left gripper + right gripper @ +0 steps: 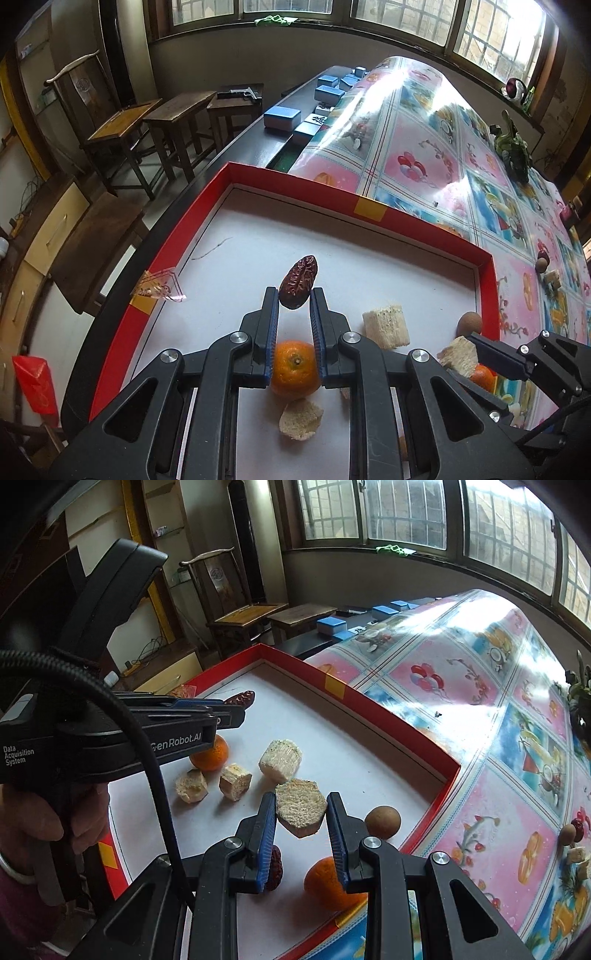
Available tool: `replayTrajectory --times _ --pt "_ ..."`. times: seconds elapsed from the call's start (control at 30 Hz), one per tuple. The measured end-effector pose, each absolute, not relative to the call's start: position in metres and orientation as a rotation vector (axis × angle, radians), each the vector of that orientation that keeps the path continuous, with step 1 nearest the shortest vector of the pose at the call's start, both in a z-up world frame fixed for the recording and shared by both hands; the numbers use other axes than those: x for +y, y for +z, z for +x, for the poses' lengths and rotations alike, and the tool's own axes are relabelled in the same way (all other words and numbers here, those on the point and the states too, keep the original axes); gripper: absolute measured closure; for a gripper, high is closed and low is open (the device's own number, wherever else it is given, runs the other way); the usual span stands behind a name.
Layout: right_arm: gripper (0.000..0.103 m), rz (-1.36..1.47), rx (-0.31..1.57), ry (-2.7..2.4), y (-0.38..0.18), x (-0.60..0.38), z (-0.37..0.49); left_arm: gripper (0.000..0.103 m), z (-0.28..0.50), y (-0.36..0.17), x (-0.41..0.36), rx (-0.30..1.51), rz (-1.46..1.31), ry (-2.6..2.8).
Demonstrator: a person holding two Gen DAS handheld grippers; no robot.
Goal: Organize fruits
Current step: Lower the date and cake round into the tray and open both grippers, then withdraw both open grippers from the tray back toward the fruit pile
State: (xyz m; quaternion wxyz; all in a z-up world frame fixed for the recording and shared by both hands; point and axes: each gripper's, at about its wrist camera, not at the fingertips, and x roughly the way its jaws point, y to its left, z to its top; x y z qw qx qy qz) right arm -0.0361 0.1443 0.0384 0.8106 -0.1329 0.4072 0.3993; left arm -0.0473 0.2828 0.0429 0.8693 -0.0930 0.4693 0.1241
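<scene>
My left gripper (pixel 294 295) is shut on a wrinkled dark red date (pixel 298 282), held above the white floor of the red-rimmed tray (pixel 369 210). Below it lie an orange (pixel 294 369) and a pale sugarcane chunk (pixel 301 419). My right gripper (pixel 301 805) is shut on a hexagonal sugarcane piece (pixel 301 806) above the tray (pixel 354 701). In the right wrist view the tray holds several sugarcane chunks (pixel 280 760), two oranges (pixel 211 755), a brown longan (pixel 383 821) and another date (pixel 275 867). The left gripper (pixel 242 701) shows there holding the date.
The tray sits on a table with a glossy fruit-print cloth (pixel 443 155). More fruit pieces lie on the cloth at right (pixel 572 838). Blue mahjong tiles (pixel 282 117) lie at the far end. Wooden stools (pixel 177 110) and a chair stand left of the table.
</scene>
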Motion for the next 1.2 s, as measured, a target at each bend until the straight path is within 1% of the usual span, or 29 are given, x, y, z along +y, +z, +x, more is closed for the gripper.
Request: replayTrajectory --times 0.33,0.4,0.43,0.47,0.5,0.53,0.57,0.87,1.2 --pt "0.077 -0.324 0.894 0.877 0.026 0.155 -0.032 0.087 -0.039 0.030 0.279 1.022 -0.195 0.275" --pt "0.076 -0.325 0.893 0.871 0.024 0.156 -0.032 0.084 -0.039 0.030 0.279 1.021 -0.183 0.290" --pt "0.075 -0.316 0.893 0.871 0.024 0.155 -0.031 0.078 -0.039 0.029 0.279 1.023 -0.181 0.296" --pt "0.075 -0.303 0.893 0.873 0.025 0.154 -0.030 0.069 -0.039 0.029 0.280 1.022 -0.185 0.298" --pt "0.075 -0.288 0.894 0.876 0.027 0.152 -0.030 0.064 -0.040 0.029 0.280 1.020 -0.192 0.298" --pt "0.074 -0.279 0.893 0.877 0.028 0.150 -0.030 0.053 -0.041 0.030 0.281 1.017 -0.198 0.301" --pt "0.074 -0.273 0.889 0.876 0.030 0.149 -0.030 0.050 -0.043 0.031 0.281 1.011 -0.201 0.306" --pt "0.071 -0.210 0.838 0.842 0.050 0.116 -0.041 0.050 -0.053 0.053 0.263 0.951 -0.162 0.325" --pt "0.069 -0.151 0.816 0.728 0.062 0.059 -0.041 0.050 -0.050 0.070 0.201 0.912 -0.109 0.233"
